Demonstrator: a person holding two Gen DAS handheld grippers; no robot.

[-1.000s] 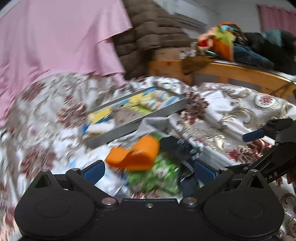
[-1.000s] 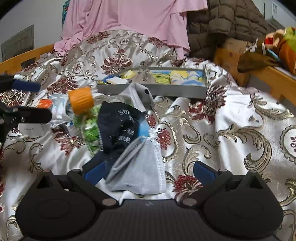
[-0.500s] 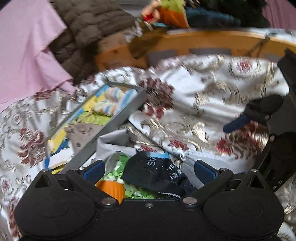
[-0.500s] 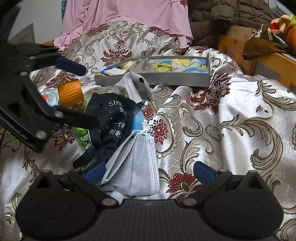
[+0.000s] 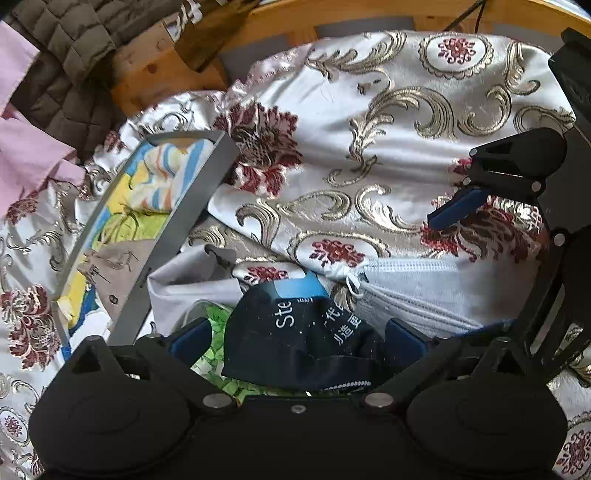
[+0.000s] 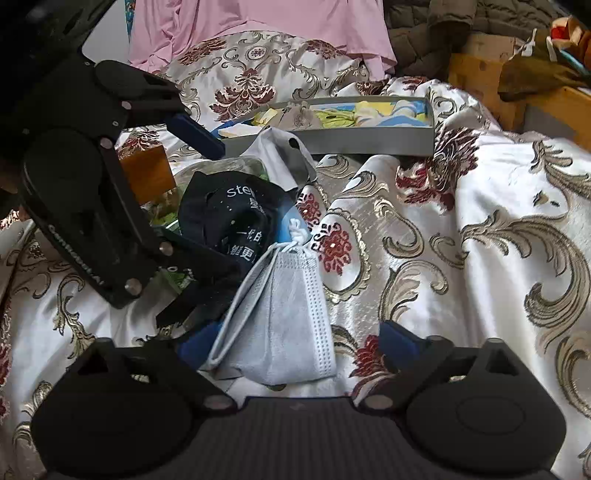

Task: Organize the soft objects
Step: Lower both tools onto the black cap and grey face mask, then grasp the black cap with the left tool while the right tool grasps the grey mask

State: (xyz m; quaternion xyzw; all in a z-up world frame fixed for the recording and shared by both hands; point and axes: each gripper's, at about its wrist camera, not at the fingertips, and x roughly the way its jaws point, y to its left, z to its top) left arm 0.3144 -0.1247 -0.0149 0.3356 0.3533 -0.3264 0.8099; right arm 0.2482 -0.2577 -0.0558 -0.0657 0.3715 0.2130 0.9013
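Two pairs of tongs hang over a small heap of soft things on a bed spread with a white, gold and maroon floral coverlet (image 6: 461,206). The left tongs (image 5: 295,339) straddle a dark navy cloth (image 5: 295,332) printed with white lettering; the cloth lies bunched between the blue pads (image 5: 190,341), which stand wide and do not visibly press it. Their jaws have just been closing a little, yet they remain released. Under the navy cloth lies something green and crinkly (image 5: 214,325), and beside it a pale grey cloth (image 5: 184,273).

The right tongs (image 6: 295,343) sit just beside the left ones, over a folded grey face mask (image 6: 280,317). The mask lies between the pads with its knotted ear loops pointing away from the tongs, touching the edge of the navy cloth. It lies close against the left-hand pad, while the right-hand pad stands apart from it over bare coverlet. These jaws have also just been closing slightly, and they too are released, gripping nothing.

Beyond the heap, near its far side, a shallow grey tray (image 6: 369,142) rests on the coverlet, already holding folded cloths in yellow, blue and beige. An orange cap (image 6: 147,177) shows behind the left tongs. Pink fabric (image 6: 258,29) and a brown quilted jacket (image 5: 66,66) are piled at the bed's far end against a wooden frame (image 5: 155,74).
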